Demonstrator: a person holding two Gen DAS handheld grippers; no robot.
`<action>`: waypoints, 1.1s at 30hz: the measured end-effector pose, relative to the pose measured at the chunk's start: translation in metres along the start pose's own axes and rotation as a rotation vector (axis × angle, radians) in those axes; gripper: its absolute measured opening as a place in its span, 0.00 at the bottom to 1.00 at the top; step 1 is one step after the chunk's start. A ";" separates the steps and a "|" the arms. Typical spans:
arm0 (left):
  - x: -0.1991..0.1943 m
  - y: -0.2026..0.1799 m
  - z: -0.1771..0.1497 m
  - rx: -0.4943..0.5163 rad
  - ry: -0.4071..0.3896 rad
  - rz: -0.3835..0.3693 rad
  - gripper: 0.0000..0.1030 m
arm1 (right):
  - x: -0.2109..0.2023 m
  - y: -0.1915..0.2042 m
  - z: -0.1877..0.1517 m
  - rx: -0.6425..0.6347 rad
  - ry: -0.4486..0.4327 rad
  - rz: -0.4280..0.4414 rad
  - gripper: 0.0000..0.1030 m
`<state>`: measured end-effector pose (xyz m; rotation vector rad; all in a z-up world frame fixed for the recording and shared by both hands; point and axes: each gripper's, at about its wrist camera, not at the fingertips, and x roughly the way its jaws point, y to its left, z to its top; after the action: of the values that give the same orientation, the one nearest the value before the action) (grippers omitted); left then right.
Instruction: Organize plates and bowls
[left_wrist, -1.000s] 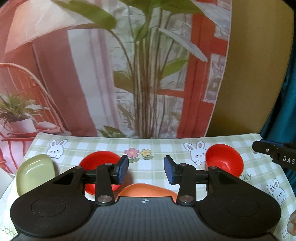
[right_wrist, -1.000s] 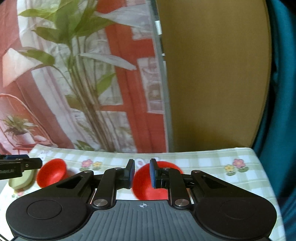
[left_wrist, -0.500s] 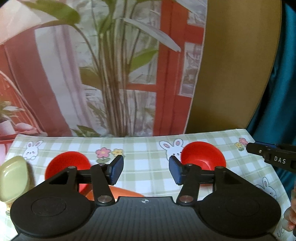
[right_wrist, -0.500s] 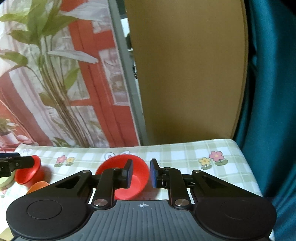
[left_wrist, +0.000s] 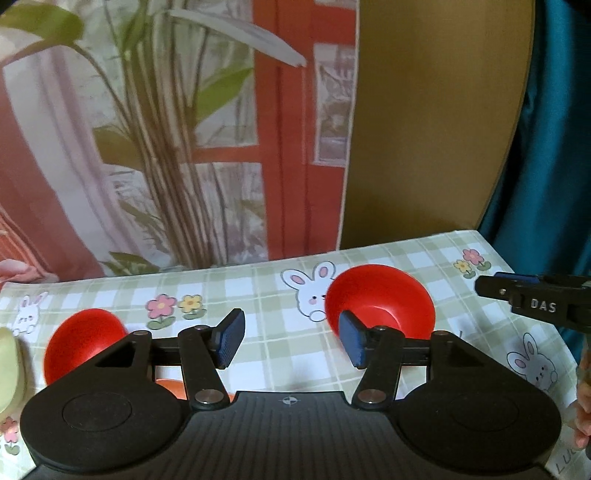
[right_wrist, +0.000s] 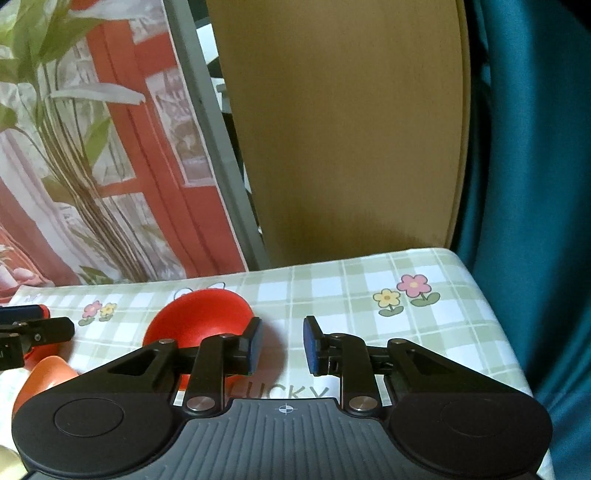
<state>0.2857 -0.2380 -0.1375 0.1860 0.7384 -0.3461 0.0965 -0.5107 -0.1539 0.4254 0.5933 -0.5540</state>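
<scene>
A red bowl (left_wrist: 380, 302) sits on the checked tablecloth just beyond my left gripper's right finger; it also shows in the right wrist view (right_wrist: 199, 319), left of my right gripper. A second red bowl (left_wrist: 83, 338) sits at the left. An orange dish (left_wrist: 173, 387) lies mostly hidden under the left gripper; it also shows in the right wrist view (right_wrist: 44, 374). A pale green dish (left_wrist: 9, 373) is at the far left edge. My left gripper (left_wrist: 290, 341) is open and empty. My right gripper (right_wrist: 282, 345) is open and empty, over bare cloth right of the red bowl.
The table (right_wrist: 424, 321) ends at the right by a teal curtain (right_wrist: 535, 184). A wooden board (left_wrist: 436, 129) and a printed plant backdrop (left_wrist: 166, 147) stand behind the table. The right gripper's tip (left_wrist: 532, 302) shows at the left wrist view's right edge.
Both grippers have swung right. The left gripper has opened wider. The right gripper has opened from nearly shut and now sits right of the red bowl.
</scene>
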 end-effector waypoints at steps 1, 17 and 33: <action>0.004 -0.002 0.001 0.001 0.007 -0.007 0.57 | 0.003 0.000 0.000 0.004 0.005 0.002 0.22; 0.077 -0.013 -0.001 -0.021 0.107 -0.039 0.57 | 0.052 0.011 -0.008 0.047 0.056 0.051 0.25; 0.111 -0.026 -0.014 0.020 0.167 -0.113 0.20 | 0.070 0.015 -0.016 0.083 0.072 0.073 0.14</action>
<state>0.3434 -0.2850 -0.2252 0.1939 0.9130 -0.4488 0.1482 -0.5162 -0.2063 0.5452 0.6224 -0.4964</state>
